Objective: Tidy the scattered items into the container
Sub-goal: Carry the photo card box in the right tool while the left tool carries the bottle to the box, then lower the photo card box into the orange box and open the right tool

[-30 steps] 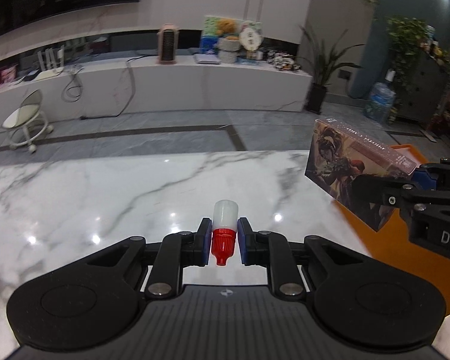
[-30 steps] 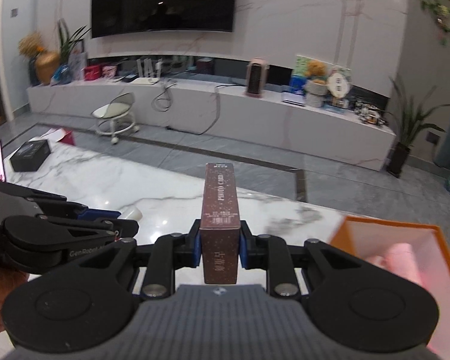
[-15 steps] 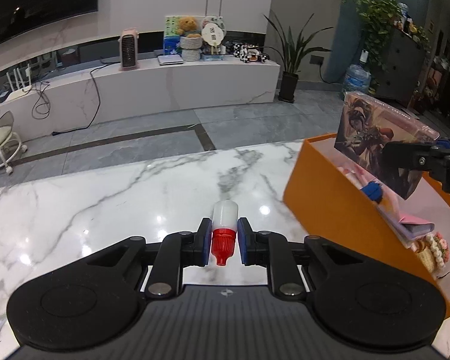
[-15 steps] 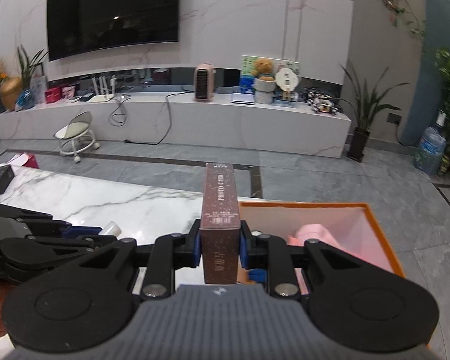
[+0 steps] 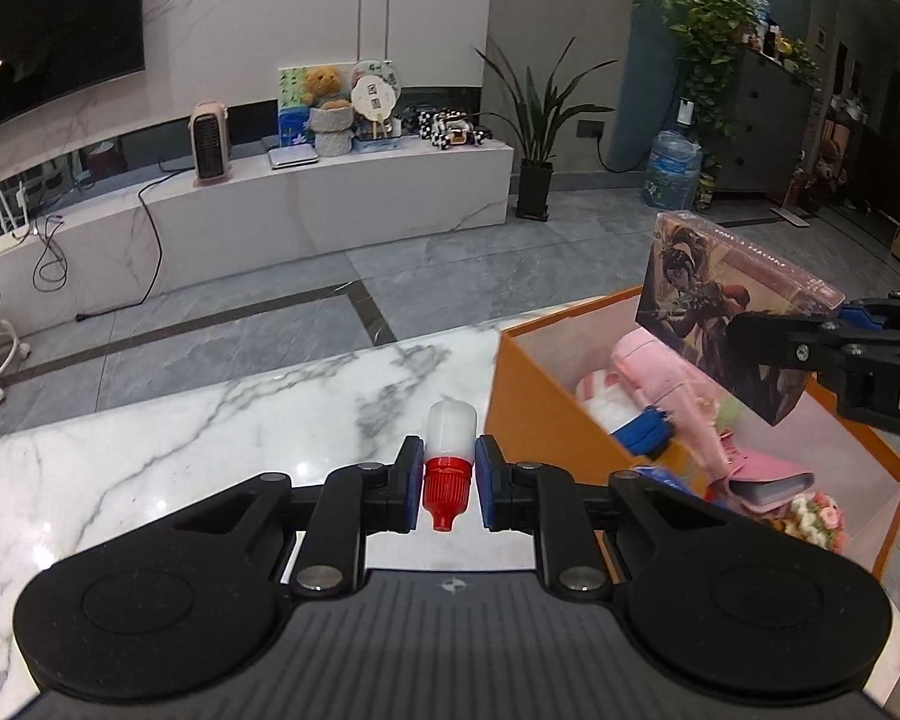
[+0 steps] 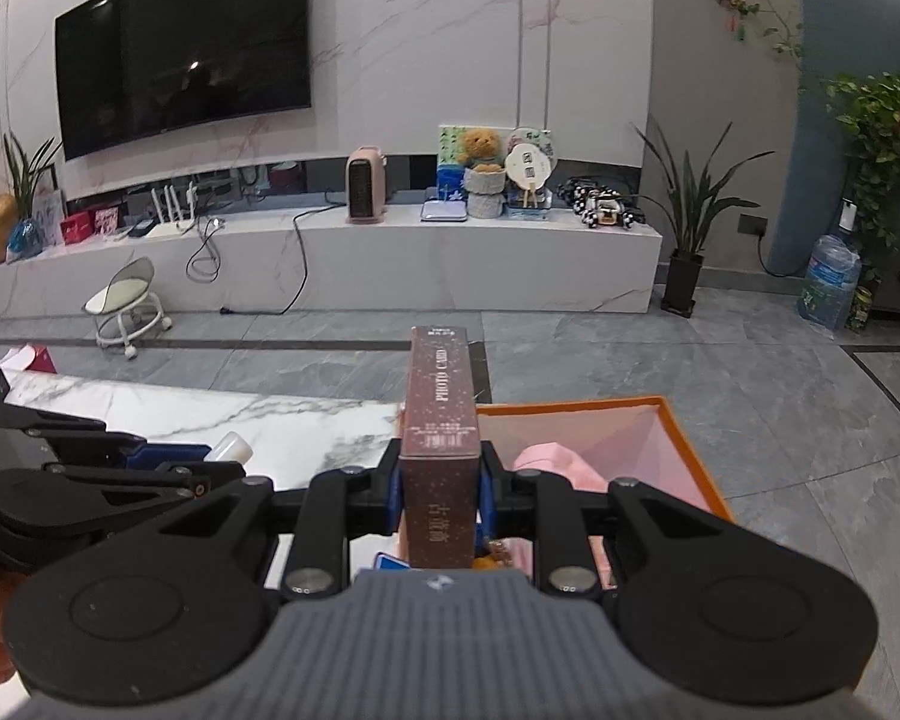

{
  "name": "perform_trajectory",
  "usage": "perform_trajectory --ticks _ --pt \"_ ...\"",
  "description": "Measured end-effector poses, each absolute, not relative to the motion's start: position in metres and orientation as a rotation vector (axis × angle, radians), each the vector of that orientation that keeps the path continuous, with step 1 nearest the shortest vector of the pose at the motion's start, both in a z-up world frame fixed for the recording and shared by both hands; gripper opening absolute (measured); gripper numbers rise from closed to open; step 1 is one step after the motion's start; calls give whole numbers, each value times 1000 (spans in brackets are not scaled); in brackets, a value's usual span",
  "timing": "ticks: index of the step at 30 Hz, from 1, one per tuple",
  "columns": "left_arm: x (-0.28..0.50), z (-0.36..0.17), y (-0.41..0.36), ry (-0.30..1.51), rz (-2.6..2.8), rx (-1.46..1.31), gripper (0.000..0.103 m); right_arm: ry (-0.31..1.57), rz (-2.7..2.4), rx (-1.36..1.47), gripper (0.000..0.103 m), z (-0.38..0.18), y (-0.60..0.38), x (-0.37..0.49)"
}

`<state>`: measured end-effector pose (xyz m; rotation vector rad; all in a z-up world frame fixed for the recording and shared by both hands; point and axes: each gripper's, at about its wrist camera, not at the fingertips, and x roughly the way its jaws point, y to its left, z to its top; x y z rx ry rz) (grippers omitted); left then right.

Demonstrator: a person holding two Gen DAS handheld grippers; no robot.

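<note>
My left gripper point(image 5: 447, 483) is shut on a small white bottle with a red cap point(image 5: 448, 461), held above the marble table just left of the orange box point(image 5: 534, 390). My right gripper point(image 6: 440, 489) is shut on a brown photo card box point(image 6: 441, 438), held upright over the orange box point(image 6: 684, 450). In the left wrist view the card box point(image 5: 726, 312) hangs above the box's open top. The left gripper with the bottle point(image 6: 229, 447) shows at the left in the right wrist view.
The orange box holds a pink case point(image 5: 672, 378), a blue item point(image 5: 645, 429), a pink wallet point(image 5: 768, 480) and a small flower bunch point(image 5: 816, 519). The white marble table point(image 5: 150, 450) spreads to the left. Grey floor and a TV bench lie beyond.
Both grippers have moved right toward the orange box. The card box now hangs over the box's opening, and the bottle is close beside its left wall.
</note>
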<state>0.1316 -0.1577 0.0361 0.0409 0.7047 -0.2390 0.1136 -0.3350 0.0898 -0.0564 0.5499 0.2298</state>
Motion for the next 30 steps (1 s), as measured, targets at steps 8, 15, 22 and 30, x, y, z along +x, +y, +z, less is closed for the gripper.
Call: perform_trajectory --ticks 8,15,22,30 --pt "133 45 -179 690 -250 67 21 533 164 -19 25 97 -373 106" --pt "134 52 -207 677 -279 87 21 519 113 27 25 101 -402 101" --pt "140 61 -232 659 -304 95 21 521 98 48 25 100 -420 98" --pt "154 68 -246 641 -315 91 21 525 108 108 25 95 -426 108"
